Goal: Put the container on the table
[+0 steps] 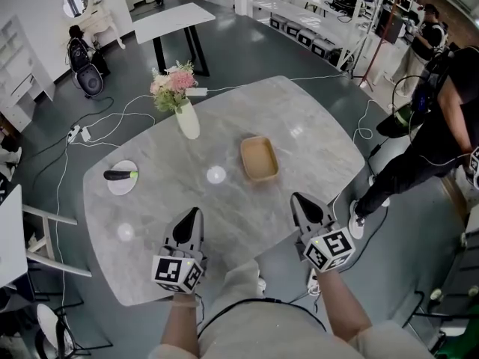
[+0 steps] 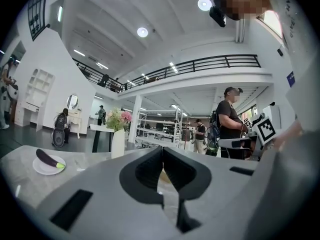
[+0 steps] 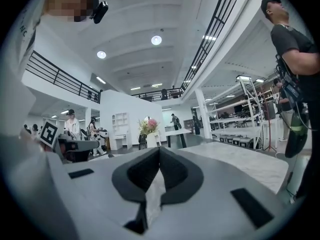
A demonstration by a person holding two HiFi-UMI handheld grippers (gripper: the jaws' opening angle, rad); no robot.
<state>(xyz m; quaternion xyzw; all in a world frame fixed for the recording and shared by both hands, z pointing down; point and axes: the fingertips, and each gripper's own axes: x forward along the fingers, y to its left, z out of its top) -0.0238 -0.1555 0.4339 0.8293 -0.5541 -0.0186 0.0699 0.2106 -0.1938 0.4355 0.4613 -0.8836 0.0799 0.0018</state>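
Observation:
The container [image 1: 259, 158] is a shallow tan tray lying flat near the middle of the grey marble table [image 1: 314, 137]. Both grippers hover over the near edge, well short of it and touching nothing. My left gripper [image 1: 194, 212] is shut and empty, its tips pressed together [image 2: 162, 150]; a sliver of the tan container shows behind them. My right gripper [image 1: 296, 198] is also shut with nothing in it, pointing level [image 3: 159, 150].
A white vase of pink flowers [image 1: 182, 102] stands at the table's far left. A white plate with a dark aubergine [image 1: 122, 176] lies at the left. A person in black [image 1: 441, 126] stands right of the table. Cables run over the floor [image 1: 90, 129].

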